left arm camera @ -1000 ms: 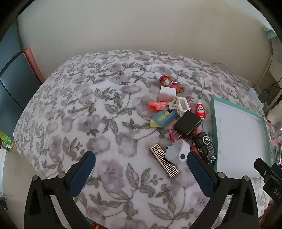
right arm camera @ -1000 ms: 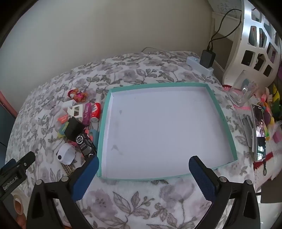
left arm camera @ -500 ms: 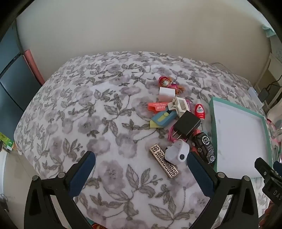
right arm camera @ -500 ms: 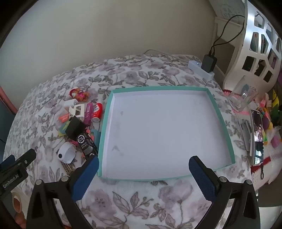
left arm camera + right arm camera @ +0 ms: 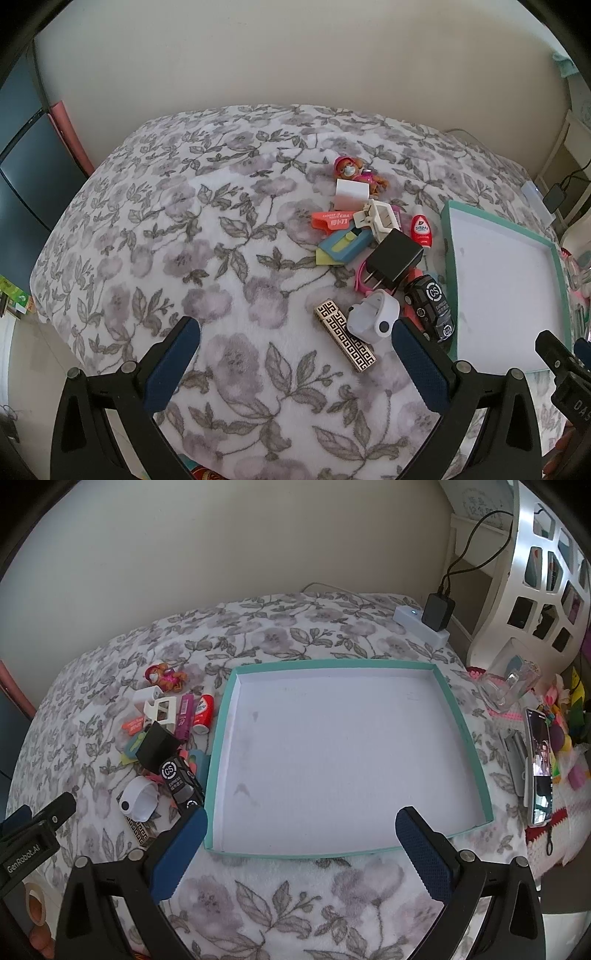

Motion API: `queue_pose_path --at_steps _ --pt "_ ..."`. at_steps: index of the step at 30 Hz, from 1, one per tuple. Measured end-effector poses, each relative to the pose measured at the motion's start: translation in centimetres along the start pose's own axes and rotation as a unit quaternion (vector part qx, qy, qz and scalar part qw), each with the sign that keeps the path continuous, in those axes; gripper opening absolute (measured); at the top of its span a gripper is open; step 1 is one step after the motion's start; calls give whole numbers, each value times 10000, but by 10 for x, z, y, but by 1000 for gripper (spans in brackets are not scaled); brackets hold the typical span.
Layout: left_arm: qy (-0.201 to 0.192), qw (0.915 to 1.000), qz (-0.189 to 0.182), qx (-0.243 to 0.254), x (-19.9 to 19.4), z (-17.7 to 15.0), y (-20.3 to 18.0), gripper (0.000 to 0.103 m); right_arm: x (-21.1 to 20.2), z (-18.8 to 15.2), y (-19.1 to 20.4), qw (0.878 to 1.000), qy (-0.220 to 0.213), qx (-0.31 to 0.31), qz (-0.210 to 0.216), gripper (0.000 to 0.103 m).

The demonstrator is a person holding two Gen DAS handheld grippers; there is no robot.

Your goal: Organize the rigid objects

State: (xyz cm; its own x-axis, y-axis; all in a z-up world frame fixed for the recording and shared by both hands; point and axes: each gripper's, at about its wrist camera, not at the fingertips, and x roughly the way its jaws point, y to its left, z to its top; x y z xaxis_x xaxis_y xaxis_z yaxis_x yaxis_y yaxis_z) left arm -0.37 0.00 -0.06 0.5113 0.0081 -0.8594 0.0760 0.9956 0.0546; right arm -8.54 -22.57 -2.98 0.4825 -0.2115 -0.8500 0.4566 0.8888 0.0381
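Since a second ago both views have pulled back a little: the pile and the tray sit slightly smaller and farther off, and nothing on the bed has shifted. My left tool hangs released over the flowered bed, jaws wide apart with nothing between them; my right tool is likewise spread and empty, hovering at the near edge of the tray. The tray holds nothing yet, so I judge the sorting has not begun and this is the approach before the first pick. The pile lies ahead and to the right of my left tool, and ahead-left of my right one, just beside the tray's left wall. Nearest my left tool's right finger are the white cap and the patterned bar, which lies partly under the cap; just beyond is the black car, close against the tray. Farther ahead sit the black charger, the red bottle, the orange cutter and the pink figure. Next, I would swing the left tool right and forward, settle its jaws either side of the cap or bar, and close; the pieces overlap, so I would come in cleanly to avoid dragging neighbours.
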Motion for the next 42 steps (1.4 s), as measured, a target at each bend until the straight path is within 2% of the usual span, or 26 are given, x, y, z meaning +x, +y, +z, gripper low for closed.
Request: queue_pose_path --at_steps 42 --pt "135 9999 67 40 4 2 -1 103 1 -2 2 9999 64 -112 -56 103"
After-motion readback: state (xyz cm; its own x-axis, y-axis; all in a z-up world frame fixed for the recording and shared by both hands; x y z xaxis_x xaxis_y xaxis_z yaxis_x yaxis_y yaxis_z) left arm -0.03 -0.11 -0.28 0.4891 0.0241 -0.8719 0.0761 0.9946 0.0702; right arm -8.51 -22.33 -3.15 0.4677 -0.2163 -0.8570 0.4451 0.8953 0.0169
